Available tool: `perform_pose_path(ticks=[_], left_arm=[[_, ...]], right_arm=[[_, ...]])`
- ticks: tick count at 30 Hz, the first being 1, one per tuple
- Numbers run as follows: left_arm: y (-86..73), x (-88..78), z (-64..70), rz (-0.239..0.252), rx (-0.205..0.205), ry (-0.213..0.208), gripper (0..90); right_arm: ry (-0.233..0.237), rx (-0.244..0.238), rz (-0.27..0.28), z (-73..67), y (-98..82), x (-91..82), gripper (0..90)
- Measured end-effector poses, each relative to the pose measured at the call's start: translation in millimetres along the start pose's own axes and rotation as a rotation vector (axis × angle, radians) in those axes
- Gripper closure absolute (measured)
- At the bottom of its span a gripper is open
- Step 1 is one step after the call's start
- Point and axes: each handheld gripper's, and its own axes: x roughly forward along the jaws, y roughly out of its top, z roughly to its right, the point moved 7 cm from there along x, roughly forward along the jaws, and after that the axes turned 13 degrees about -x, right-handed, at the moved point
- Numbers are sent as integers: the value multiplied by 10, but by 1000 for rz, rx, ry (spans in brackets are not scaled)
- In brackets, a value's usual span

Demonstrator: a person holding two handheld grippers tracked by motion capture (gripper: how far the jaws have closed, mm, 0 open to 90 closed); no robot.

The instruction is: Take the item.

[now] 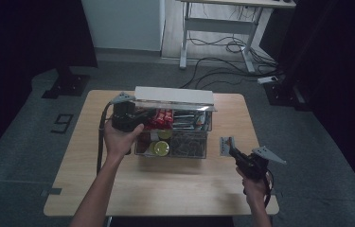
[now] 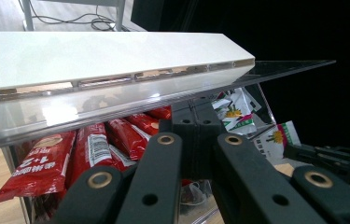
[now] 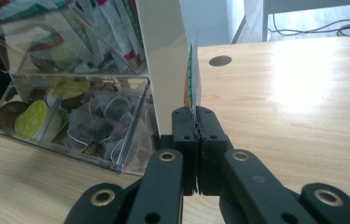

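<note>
Nearest the person, at the right front of the wooden table, the right gripper is held in the right hand, its jaws pressed together on the lower edge of a small sachet with green and red printing. From the right gripper view the sachet stands on edge, rising straight up from between the closed jaws, clear of the tabletop. Just to the left of it sits a clear plastic box with compartments: round green-lidded pods lie in the front left section and mesh tea bags with strings fill the section beside them. Farther back, long red packets and white-and-green sachets stand in the rear sections. At the box's left rear corner the left hand holds the left gripper, whose jaws are closed together; whether they pinch anything cannot be told. Above them the box's clear lid is raised, its white hinge bar running along the back edge. Beyond the table, cables lie on the grey floor under a desk frame.
</note>
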Motion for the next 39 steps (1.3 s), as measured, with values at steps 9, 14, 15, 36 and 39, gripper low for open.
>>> perform_pose_path(ticks=[9, 14, 15, 36, 39], left_arm=[[-7, 0, -5, 1, -3, -2, 900], [-12, 4, -4, 0, -3, -1, 900], [-14, 4, -4, 0, -3, -1, 900], [-55, 40, 0, -11, 1, 0, 900], [-59, 46, 2, -13, 1, 0, 900]], right_arm=[[-7, 11, -37, 29, -134, 92, 872], [-10, 16, -58, 50, -207, 142, 872], [-9, 16, -63, 53, -221, 151, 872], [-24, 82, -147, 255, -582, 336, 871], [-32, 90, -156, 296, -623, 345, 871]])
